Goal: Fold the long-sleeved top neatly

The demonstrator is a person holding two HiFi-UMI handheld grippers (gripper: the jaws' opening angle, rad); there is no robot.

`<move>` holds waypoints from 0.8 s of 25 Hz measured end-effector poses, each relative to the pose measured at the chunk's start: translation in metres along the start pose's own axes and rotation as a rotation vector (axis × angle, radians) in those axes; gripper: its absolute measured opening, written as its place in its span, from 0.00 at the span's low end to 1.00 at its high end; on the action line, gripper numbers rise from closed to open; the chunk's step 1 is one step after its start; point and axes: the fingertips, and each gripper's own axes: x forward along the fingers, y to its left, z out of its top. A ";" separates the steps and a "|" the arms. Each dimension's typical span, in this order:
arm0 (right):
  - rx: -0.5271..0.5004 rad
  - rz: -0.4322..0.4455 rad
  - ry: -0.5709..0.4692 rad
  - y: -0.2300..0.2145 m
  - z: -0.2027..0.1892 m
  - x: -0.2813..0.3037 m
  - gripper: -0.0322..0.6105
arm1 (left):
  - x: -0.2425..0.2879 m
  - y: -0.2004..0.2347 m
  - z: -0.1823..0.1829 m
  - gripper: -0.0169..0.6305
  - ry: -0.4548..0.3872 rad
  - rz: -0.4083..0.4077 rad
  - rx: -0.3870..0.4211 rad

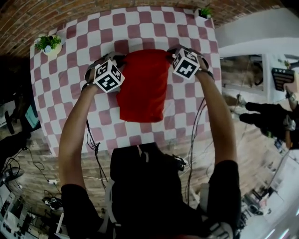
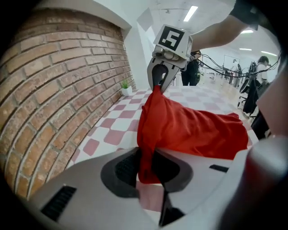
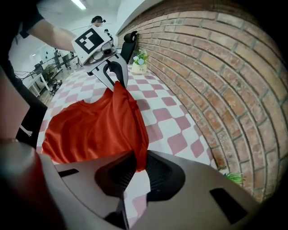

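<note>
This looks like a lab or open-plan office with one staged corner. A desk (image 1: 70,121) in a pink-and-white checked cloth stands against a brick wall (image 1: 28,18) at 12 o'clock, with small potted plants at 10 o'clock (image 1: 49,44) and 1 o'clock (image 1: 204,12). Cables (image 1: 95,148) trail over the floor at 8 o'clock. Ceiling strip lights (image 2: 191,13) and a black office chair (image 3: 129,39) show beyond.

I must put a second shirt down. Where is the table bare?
Bare table lies left of the red top, from the flower pot to the near edge, and in a narrower strip right of it. Crowded: the middle, where left gripper and right gripper hold the top.
</note>
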 end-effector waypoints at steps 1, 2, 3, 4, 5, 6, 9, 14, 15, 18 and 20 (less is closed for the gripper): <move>-0.002 -0.013 -0.007 0.004 0.000 -0.007 0.14 | -0.005 -0.001 0.003 0.14 -0.006 0.013 0.009; -0.002 -0.026 -0.016 0.007 -0.001 -0.014 0.14 | -0.010 -0.002 0.007 0.14 -0.015 0.031 0.019; 0.000 -0.041 -0.026 0.011 -0.001 -0.021 0.14 | -0.017 -0.004 0.011 0.14 -0.026 0.053 0.032; 0.003 -0.058 -0.038 0.015 0.000 -0.029 0.14 | -0.025 -0.006 0.015 0.14 -0.037 0.078 0.050; 0.004 -0.075 -0.052 0.020 0.000 -0.038 0.14 | -0.033 -0.010 0.019 0.14 -0.047 0.105 0.071; 0.006 -0.090 -0.069 0.026 0.001 -0.048 0.14 | -0.042 -0.014 0.022 0.14 -0.057 0.132 0.093; 0.001 -0.130 -0.121 0.052 0.003 -0.075 0.14 | -0.068 -0.030 0.029 0.14 -0.088 0.209 0.136; -0.100 -0.188 -0.144 0.117 0.003 -0.107 0.14 | -0.103 -0.070 0.024 0.14 -0.128 0.293 0.172; -0.119 -0.198 -0.145 0.130 0.003 -0.112 0.14 | -0.109 -0.080 0.021 0.14 -0.134 0.306 0.177; -0.159 -0.220 -0.151 0.168 0.000 -0.124 0.14 | -0.124 -0.110 0.014 0.14 -0.144 0.338 0.212; -0.181 -0.218 -0.151 0.194 -0.006 -0.127 0.14 | -0.130 -0.133 0.007 0.14 -0.138 0.347 0.255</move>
